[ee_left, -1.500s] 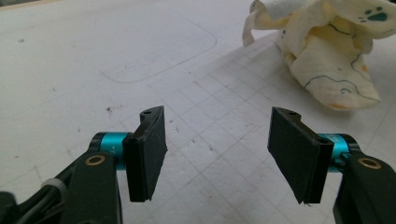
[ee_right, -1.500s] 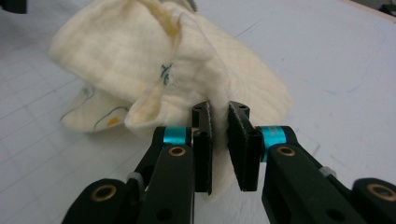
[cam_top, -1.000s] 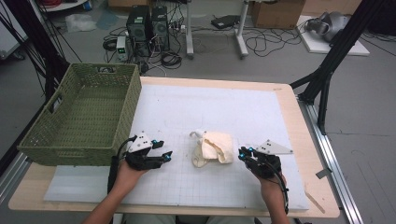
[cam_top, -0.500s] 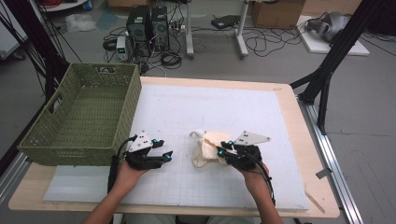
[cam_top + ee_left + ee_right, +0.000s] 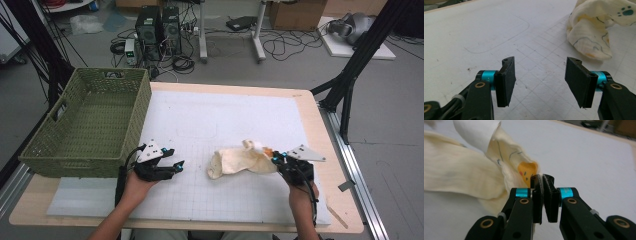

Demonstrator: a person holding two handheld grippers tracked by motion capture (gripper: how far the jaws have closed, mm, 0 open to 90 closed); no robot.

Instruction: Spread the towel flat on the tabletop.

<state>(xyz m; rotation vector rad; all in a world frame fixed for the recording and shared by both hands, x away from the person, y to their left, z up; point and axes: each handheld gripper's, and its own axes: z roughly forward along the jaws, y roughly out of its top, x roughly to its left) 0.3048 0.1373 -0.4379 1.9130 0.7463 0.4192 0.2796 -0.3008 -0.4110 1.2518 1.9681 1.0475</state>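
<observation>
A: Cloth lies crumpled on the white mat, mid-counter, right of centre. Your right gripper has its fingers closed on the cloth's right edge, a thin fold pinched between them. Left gripper rests on the mat well left of the cloth, its fingers wide apart, holding nothing.

B: How does it handle?

A: My read: soft, light, floppy muslin. No stiffness, so it drapes and trails from any single pinch. Not fragile, not slippery against the pads, but a thin edge can creep out if you yank.

B: Where do I grab with the left?

A: Take the rounded left end, nearest your left gripper. Get a good bunch of fabric, not one layer.

B: Anything in the way?

A: Basket sits at the counter's left edge, touching nothing, just behind your left hand. Its near wall is tall, so you lift clear of the rim if the cloth goes there. Mat between gripper and cloth is bare.
</observation>
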